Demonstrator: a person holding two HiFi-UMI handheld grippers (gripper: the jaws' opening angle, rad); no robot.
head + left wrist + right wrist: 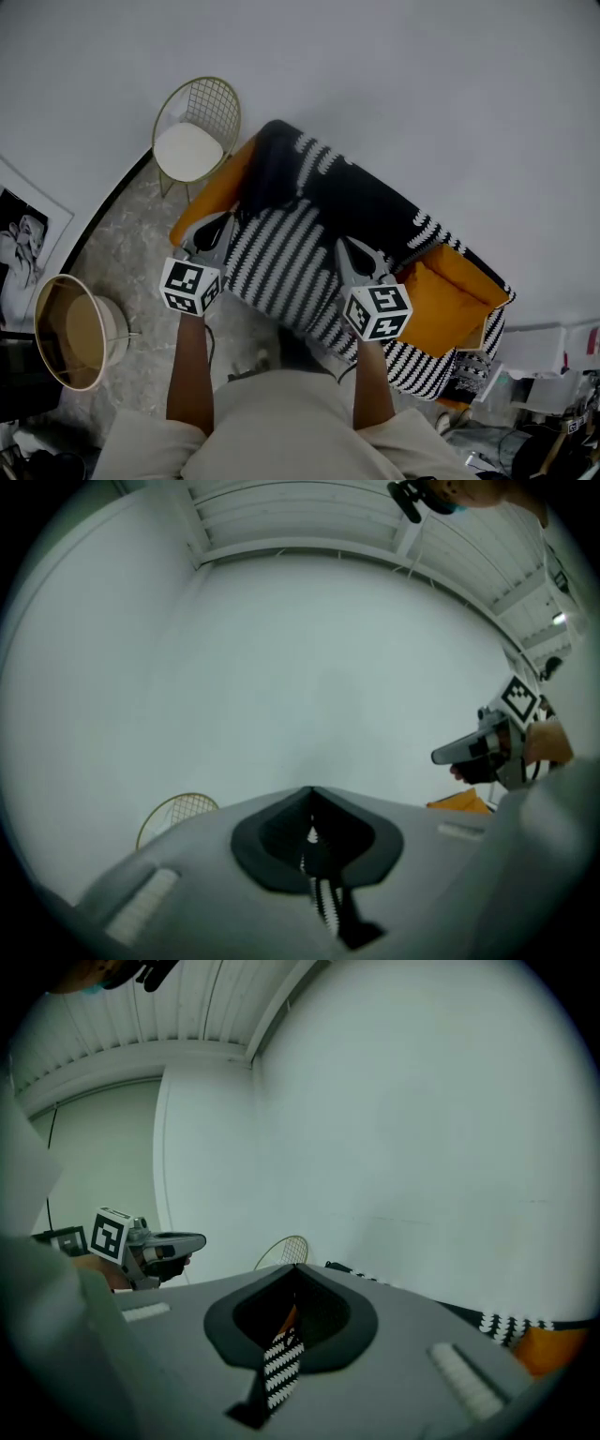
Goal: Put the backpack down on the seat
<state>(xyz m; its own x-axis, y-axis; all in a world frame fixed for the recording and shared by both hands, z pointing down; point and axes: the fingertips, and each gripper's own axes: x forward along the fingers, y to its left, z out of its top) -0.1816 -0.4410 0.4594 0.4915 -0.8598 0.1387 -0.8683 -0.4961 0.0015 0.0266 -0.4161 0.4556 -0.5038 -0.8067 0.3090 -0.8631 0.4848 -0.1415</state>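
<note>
An orange seat (448, 298) stands against the white wall, draped in black-and-white striped fabric (281, 253) with a plain black part at its far end (274, 155). I cannot make out a backpack's shape. My left gripper (228, 217) is at the striped fabric's left edge, and a strip of that fabric (323, 897) is pinched between its shut jaws (311, 794). My right gripper (345, 244) is over the middle of the seat. It is shut (292, 1269) on another striped strip (279, 1368). Each gripper shows in the other's view: the right gripper (441, 757) and the left gripper (199, 1238).
A gold wire chair (195, 141) with a white cushion stands left of the seat. A round tan basket (70, 333) and a framed picture (23, 246) are at the left on the marble floor. Boxes and clutter (553, 375) fill the lower right.
</note>
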